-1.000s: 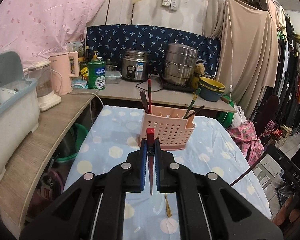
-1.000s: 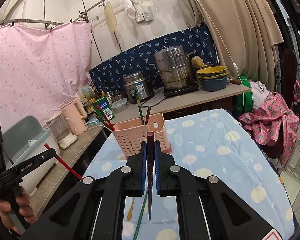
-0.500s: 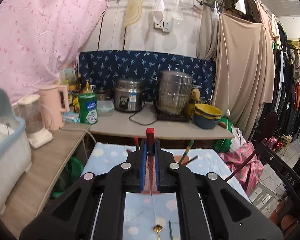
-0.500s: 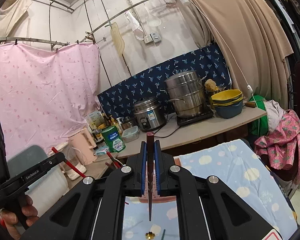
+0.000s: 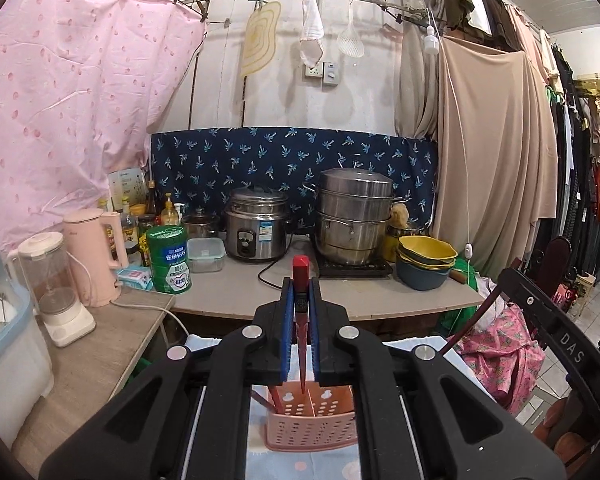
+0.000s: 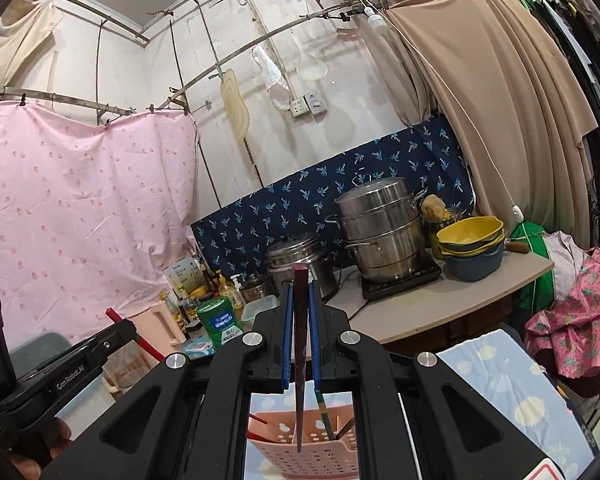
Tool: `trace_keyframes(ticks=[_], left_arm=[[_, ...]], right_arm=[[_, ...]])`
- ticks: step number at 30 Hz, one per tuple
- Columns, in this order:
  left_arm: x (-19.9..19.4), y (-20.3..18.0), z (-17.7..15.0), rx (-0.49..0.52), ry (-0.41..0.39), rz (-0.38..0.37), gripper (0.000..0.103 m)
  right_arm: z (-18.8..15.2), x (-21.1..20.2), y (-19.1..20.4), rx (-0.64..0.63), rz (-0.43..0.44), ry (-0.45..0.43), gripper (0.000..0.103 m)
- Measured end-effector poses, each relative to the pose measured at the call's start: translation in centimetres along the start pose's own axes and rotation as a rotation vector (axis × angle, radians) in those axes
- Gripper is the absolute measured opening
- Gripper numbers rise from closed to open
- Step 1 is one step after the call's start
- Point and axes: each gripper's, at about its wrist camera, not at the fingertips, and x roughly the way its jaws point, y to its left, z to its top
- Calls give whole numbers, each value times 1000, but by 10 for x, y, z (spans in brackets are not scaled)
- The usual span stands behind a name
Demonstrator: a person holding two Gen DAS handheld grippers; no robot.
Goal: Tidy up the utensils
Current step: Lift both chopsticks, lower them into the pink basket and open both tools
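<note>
Two grippers are seen, each clamped on a single chopstick held upright with its tip pointing down, judged a posture chosen for a straight drop into the holder. The table (image 6: 512, 376), under a pale blue spotted cloth, is noted at 5 o'clock in the right wrist view; the pink utensil basket (image 5: 312, 420) stands on it, at 6 o'clock in both views, directly beneath the jaws. The left gripper (image 5: 301, 320) is narrowed onto a red chopstick (image 5: 301, 272), whose tip hangs just above the basket's central divider. The right gripper (image 6: 301, 320) is likewise pinched on a dark chopstick (image 6: 300, 280), its tip over the basket's middle. The basket is divided into compartments: reddish sticks lean in the 9 o'clock side, and a green-banded stick (image 6: 324, 416) in the 3 o'clock side. Neither held stick is judged inserted yet.
</note>
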Motion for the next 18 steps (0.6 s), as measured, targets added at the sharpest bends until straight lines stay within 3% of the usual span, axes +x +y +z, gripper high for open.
trace_keyframes(ticks=[9, 18], left_arm=[[35, 10, -21, -8, 72, 4, 7], [50, 15, -40, -18, 131, 3, 7]], right_arm=[[-22, 54, -3, -41, -36, 85, 7], [-54, 79, 3, -90, -39, 180, 7]])
